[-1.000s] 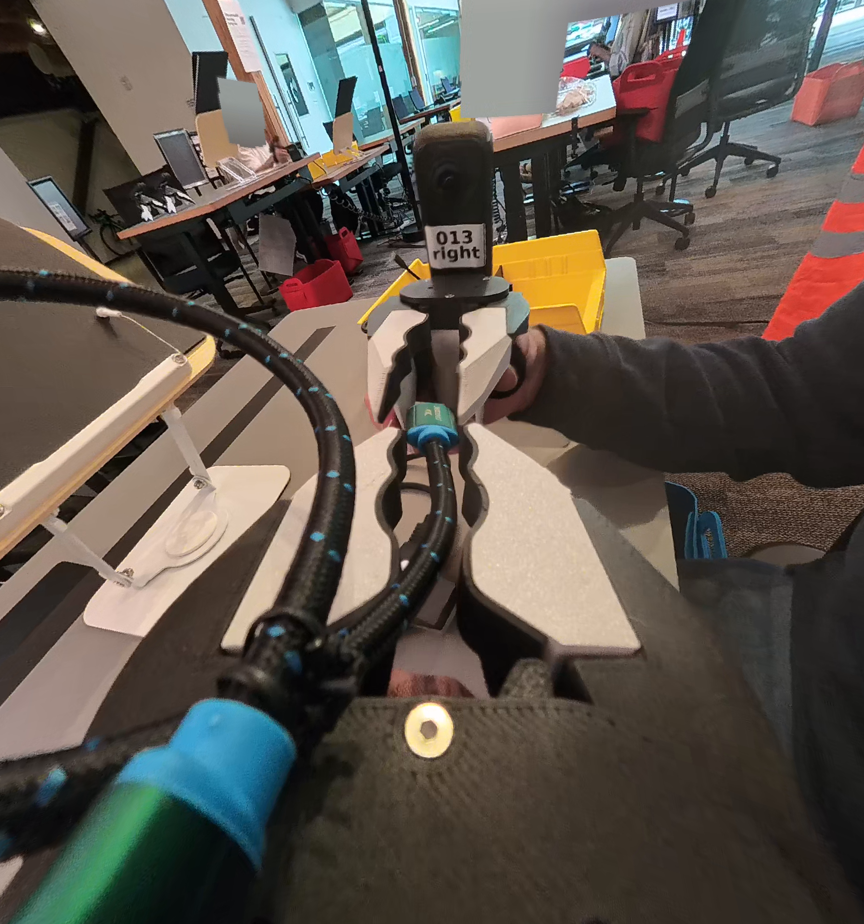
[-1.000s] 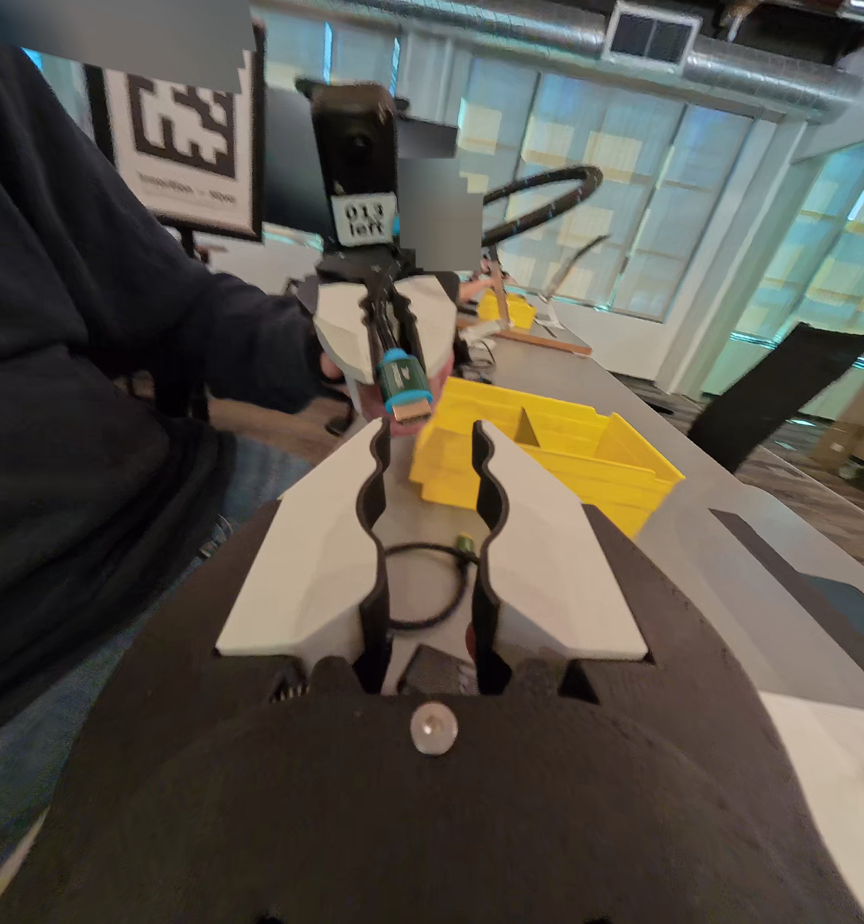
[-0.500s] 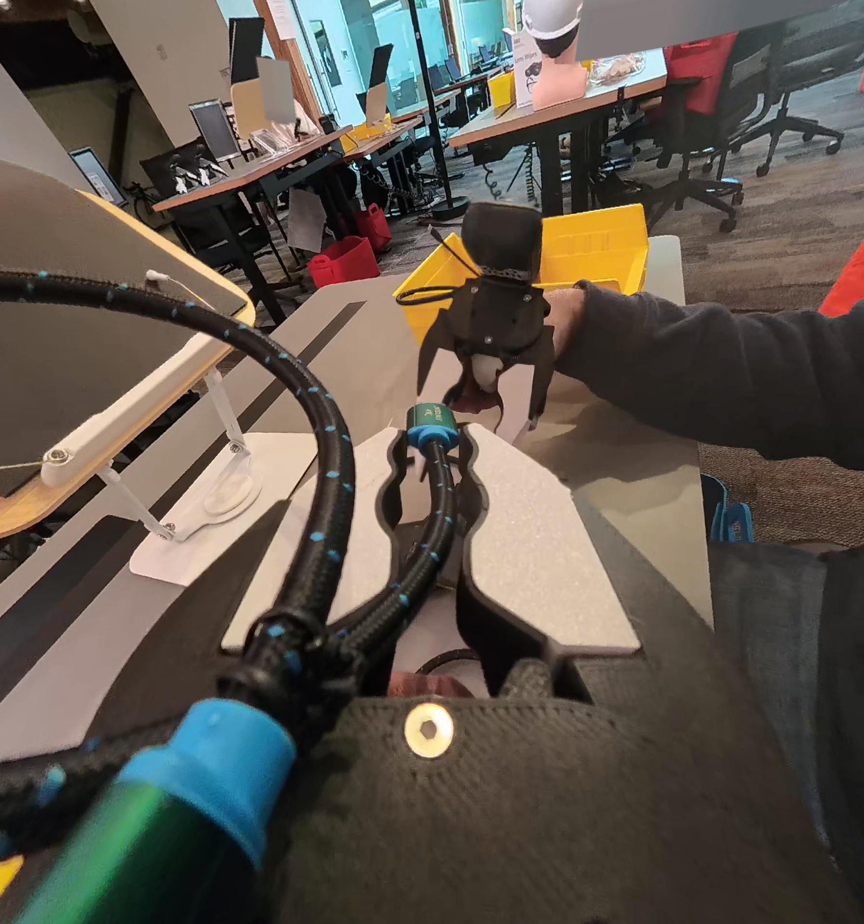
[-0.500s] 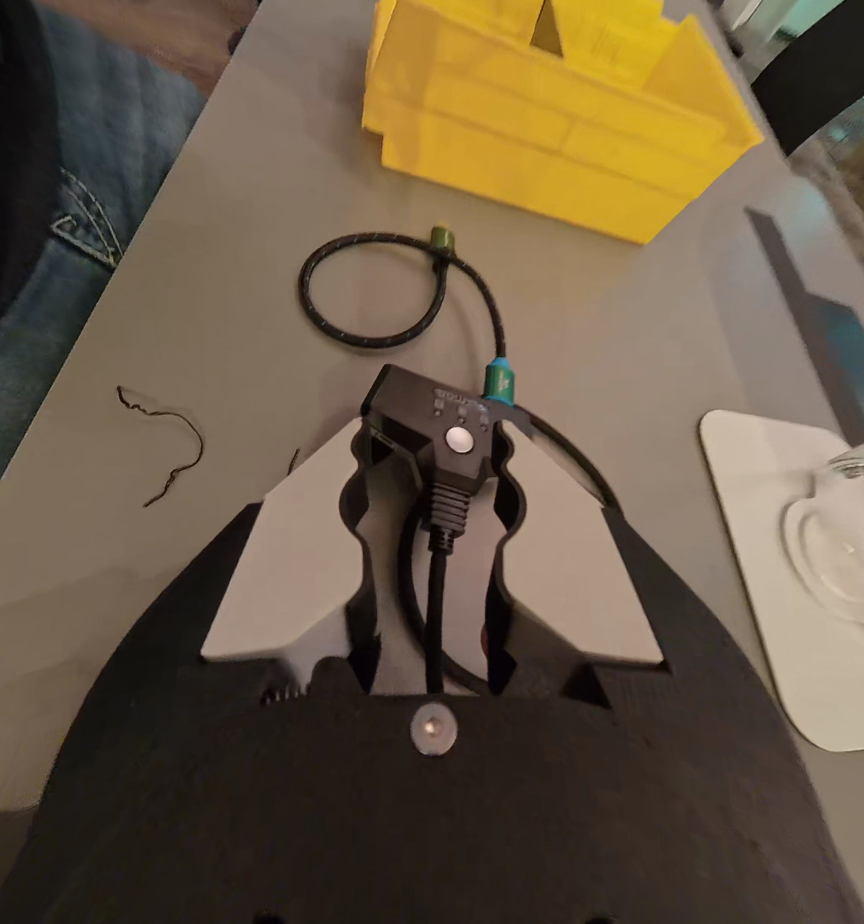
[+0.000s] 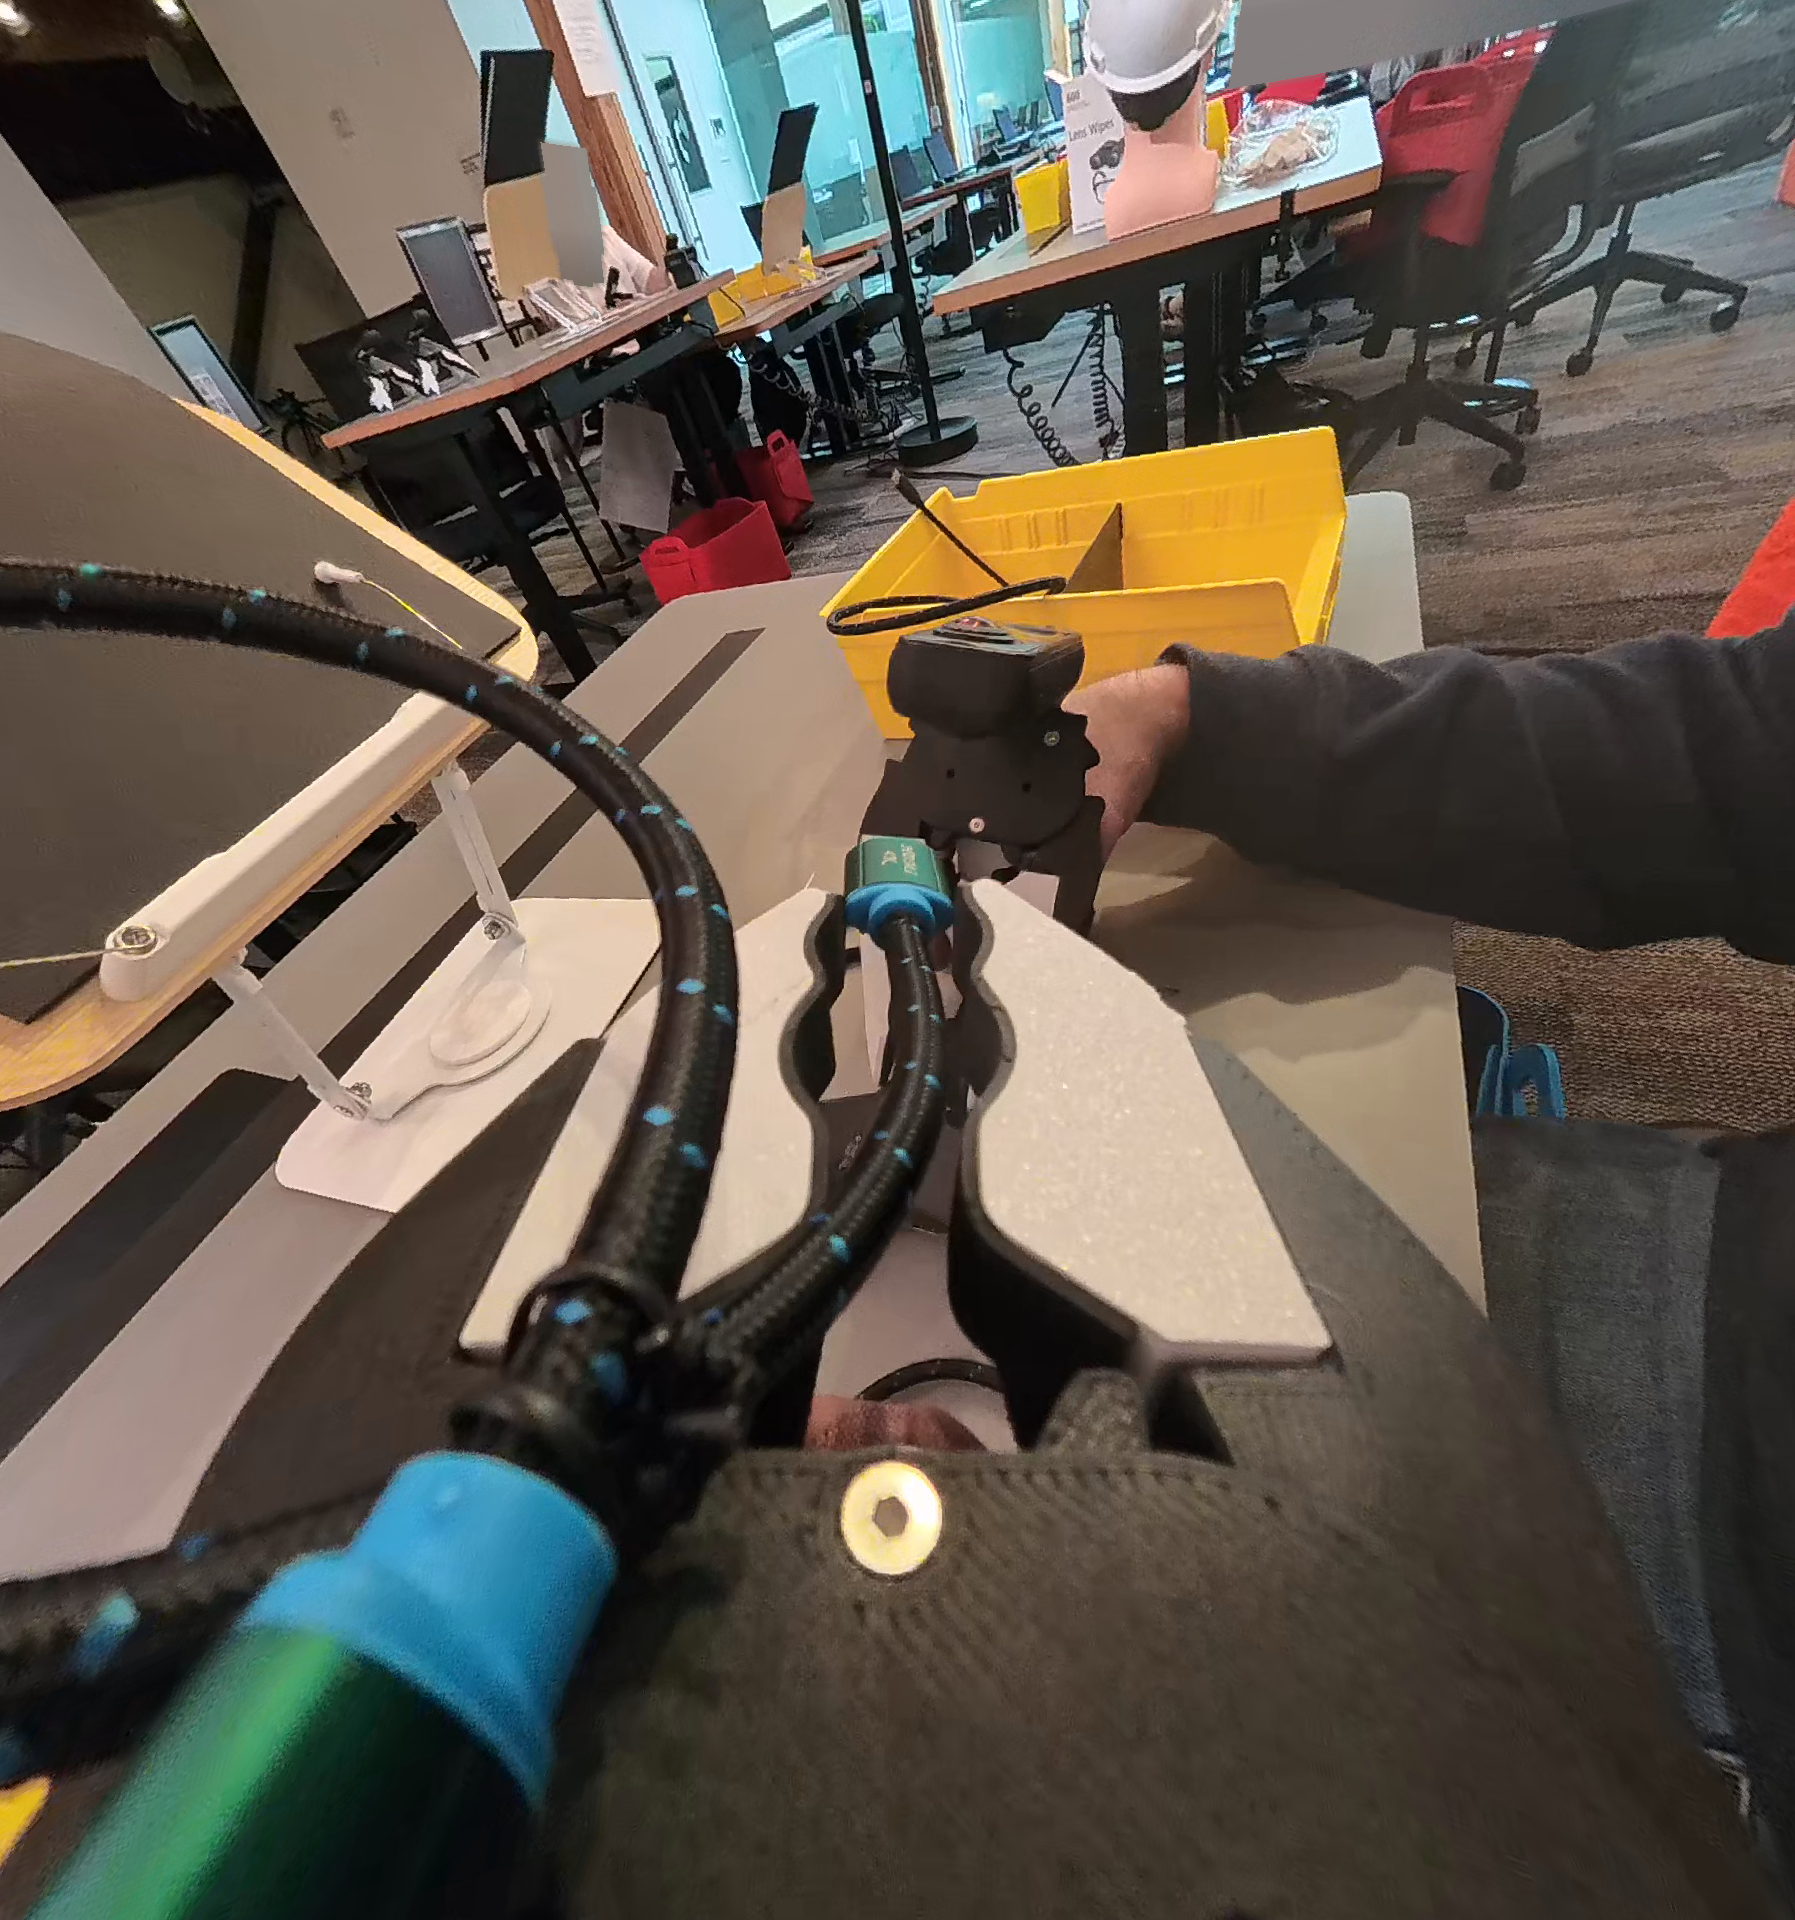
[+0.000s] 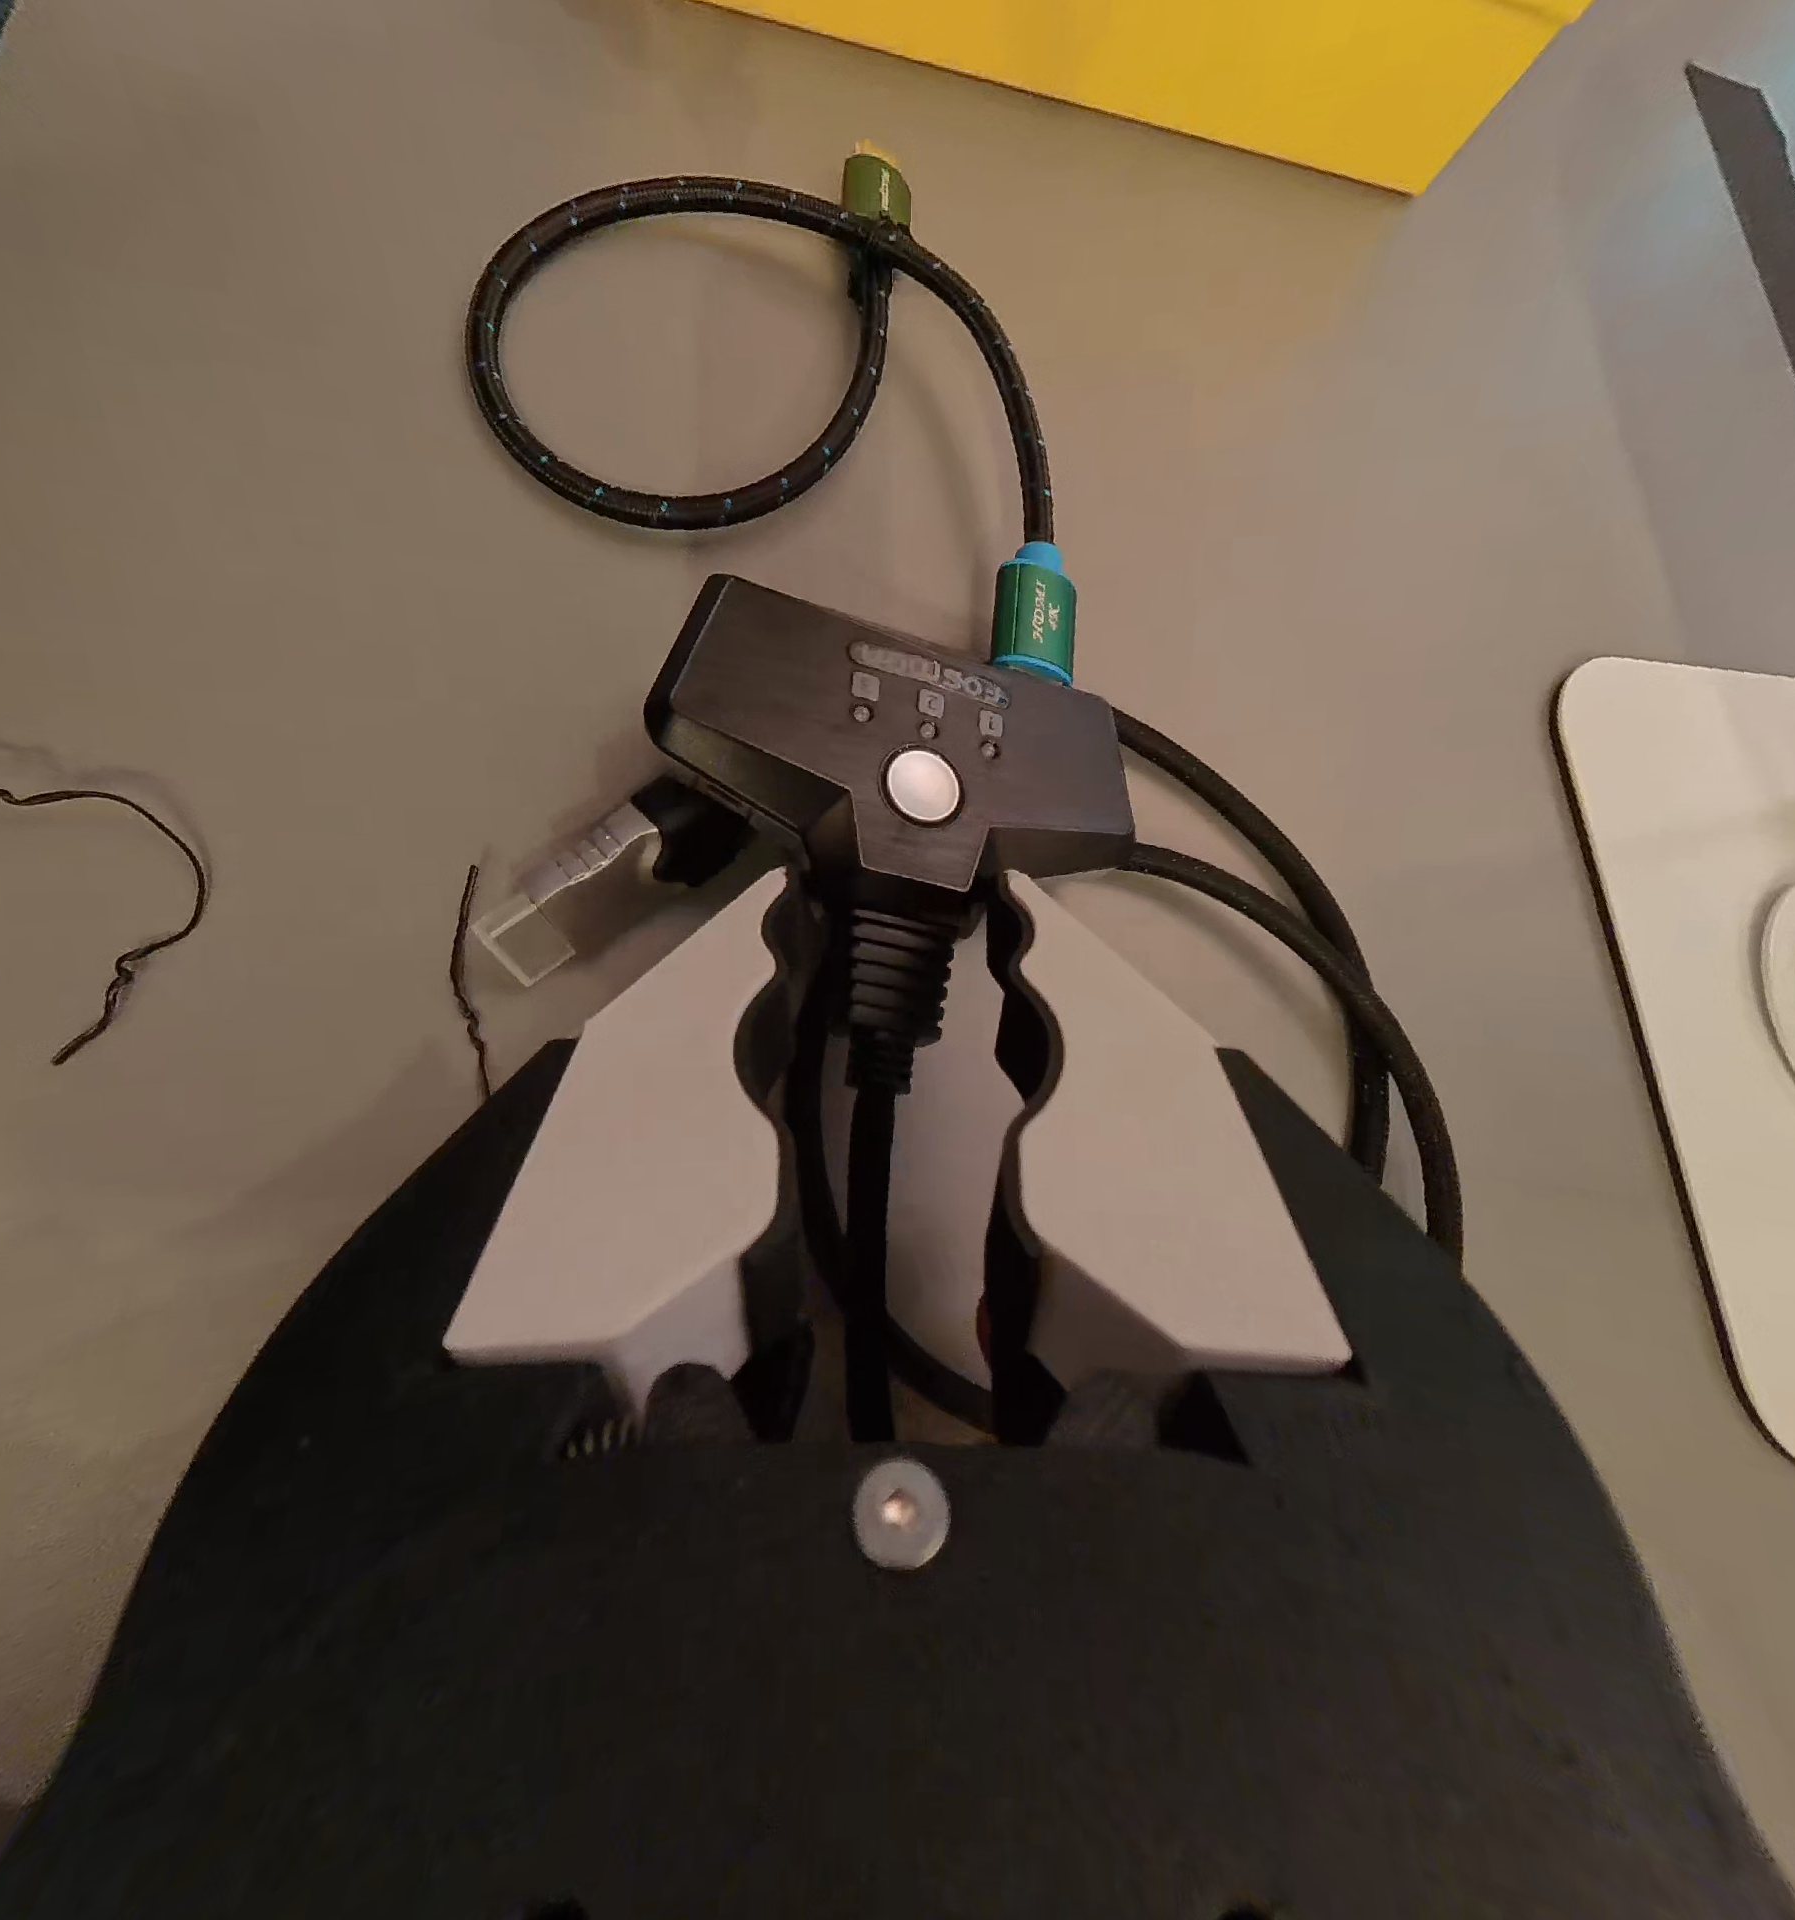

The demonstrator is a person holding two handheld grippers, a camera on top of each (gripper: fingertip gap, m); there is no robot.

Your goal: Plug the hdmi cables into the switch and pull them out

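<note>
**Two grippers, one switch**

While the left gripper (image 5: 898, 940) clamps a braided HDMI cable (image 5: 685, 997) just behind its green plug (image 5: 895, 871) at frame centre, the cable loops toward the upper left. Further right, the right gripper (image 6: 898, 914) stands released, its fingers (image 6: 664, 1122) straddling the black switch's (image 6: 893, 743) tail cord on the grey worktop (image 6: 249, 520). Another green plug (image 6: 1033, 623) sits in the switch's far edge, right of centre, below the yellow bin (image 6: 1184, 62).
</note>
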